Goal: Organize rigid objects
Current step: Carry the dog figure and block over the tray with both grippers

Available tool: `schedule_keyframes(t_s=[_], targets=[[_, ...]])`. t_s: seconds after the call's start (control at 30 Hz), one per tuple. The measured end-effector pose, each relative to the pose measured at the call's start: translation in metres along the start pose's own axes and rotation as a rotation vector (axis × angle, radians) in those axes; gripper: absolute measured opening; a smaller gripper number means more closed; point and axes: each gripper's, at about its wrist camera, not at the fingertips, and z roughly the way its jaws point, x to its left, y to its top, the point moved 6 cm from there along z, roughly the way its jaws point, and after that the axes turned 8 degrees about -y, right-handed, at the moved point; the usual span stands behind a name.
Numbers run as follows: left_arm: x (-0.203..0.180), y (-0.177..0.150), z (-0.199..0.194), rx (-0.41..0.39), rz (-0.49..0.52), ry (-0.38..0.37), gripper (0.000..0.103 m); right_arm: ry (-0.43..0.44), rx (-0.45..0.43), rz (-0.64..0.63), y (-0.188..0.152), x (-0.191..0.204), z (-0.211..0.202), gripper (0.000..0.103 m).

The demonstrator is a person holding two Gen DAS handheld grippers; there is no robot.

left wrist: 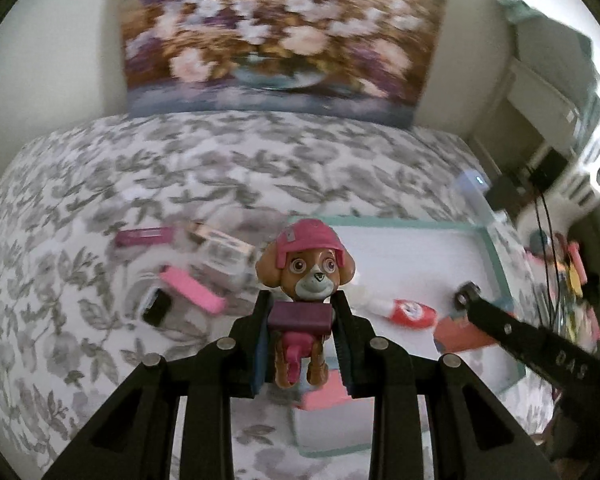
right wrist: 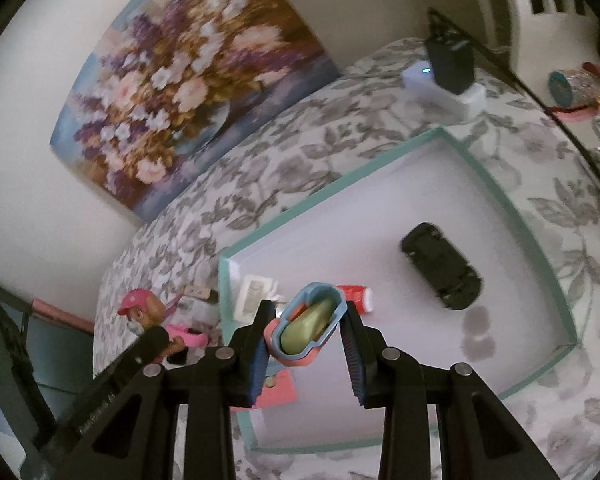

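Note:
My left gripper (left wrist: 303, 309) is shut on a toy puppy (left wrist: 306, 272) with a pink helmet, gripped at its body, head up. It hangs over the near left corner of a white tray with a teal rim (left wrist: 496, 256). My right gripper (right wrist: 308, 314) is shut on a blue and pink toy case (right wrist: 308, 322) with a green piece inside, above the tray's (right wrist: 512, 208) left part. A black toy car (right wrist: 440, 266) and a red and white tube (right wrist: 354, 294) lie in the tray. The puppy (right wrist: 140, 308) also shows at the left of the right wrist view.
On the leaf-patterned bedspread (left wrist: 100, 184) left of the tray lie a pink bar (left wrist: 192, 290), a small black object (left wrist: 156, 307), a magenta bar (left wrist: 144, 236) and a small box (left wrist: 224, 246). A flower painting (left wrist: 284, 36) leans on the wall. A white device (right wrist: 440, 88) sits beyond the tray.

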Motion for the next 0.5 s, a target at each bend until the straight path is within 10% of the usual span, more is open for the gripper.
schedule_keyframes(t_s=[0.5], targets=[[-0.054, -0.020, 0.027, 0.078, 0.120, -0.038, 0.030, -0.061, -0.008, 0.031, 0.008, -0.037, -0.004, 0.036]])
